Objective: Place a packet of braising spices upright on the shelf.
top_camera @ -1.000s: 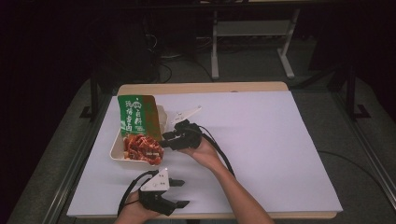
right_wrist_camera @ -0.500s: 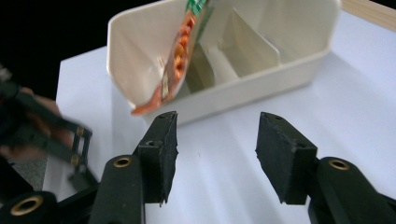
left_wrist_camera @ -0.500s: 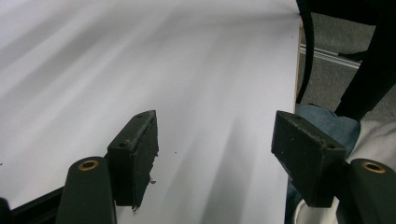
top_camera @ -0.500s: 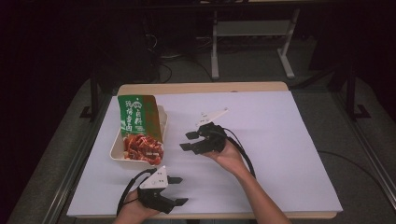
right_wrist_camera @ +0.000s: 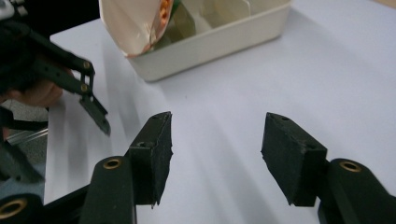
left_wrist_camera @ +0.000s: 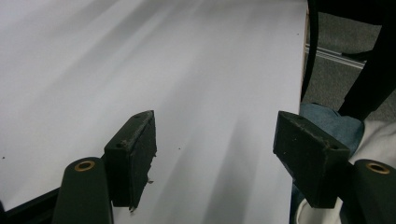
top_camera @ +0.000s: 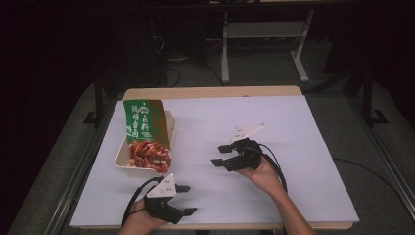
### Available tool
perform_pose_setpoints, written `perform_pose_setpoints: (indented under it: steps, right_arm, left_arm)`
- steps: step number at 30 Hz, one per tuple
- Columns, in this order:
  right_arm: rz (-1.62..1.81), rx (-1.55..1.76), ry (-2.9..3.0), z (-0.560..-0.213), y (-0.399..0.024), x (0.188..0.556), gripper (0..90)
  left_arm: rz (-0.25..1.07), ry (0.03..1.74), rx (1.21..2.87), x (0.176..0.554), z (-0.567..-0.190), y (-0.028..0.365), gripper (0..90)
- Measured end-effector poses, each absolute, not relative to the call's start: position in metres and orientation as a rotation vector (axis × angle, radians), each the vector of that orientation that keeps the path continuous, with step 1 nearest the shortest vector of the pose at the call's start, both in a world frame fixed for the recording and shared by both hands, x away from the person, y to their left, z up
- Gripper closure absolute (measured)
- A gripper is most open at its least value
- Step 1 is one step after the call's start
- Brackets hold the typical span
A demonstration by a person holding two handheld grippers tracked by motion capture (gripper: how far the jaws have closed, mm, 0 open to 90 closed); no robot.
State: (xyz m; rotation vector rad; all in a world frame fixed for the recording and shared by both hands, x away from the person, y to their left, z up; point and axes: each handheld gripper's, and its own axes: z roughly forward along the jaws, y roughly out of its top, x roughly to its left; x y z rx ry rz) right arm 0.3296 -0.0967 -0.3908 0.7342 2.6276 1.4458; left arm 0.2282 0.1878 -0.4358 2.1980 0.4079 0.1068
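Note:
A green and red snack bag lies across a cream tray on the left of the white table; the bag's red end hangs over the tray's near rim. My right gripper hovers to the right of the tray, well apart from it and pointing toward it. Its jaws have just been opening and are open, with nothing between them. The right gripper view faces the tray and the bag. My left gripper rests near the front edge, its jaws also just opened wider and empty.
Bare white table top stretches to the right and behind the right gripper. In the left gripper view the table's edge runs beside a blue-clad knee. A metal stand is on the floor beyond the table.
My right gripper has drawn away from the tray's right side and moved rightward over the bare table. The left hand has stayed where it was.

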Motion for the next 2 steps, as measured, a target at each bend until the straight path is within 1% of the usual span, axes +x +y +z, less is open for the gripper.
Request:
perform_pose_setpoints:
  steps: [2]
  right_arm:
    - [1.44,0.755,2.628,-0.3947,-0.1048,0.3251,41.2]
  left_arm:
    - [0.112,0.405,2.201,0.2285,-0.4355,0.1891,29.1]
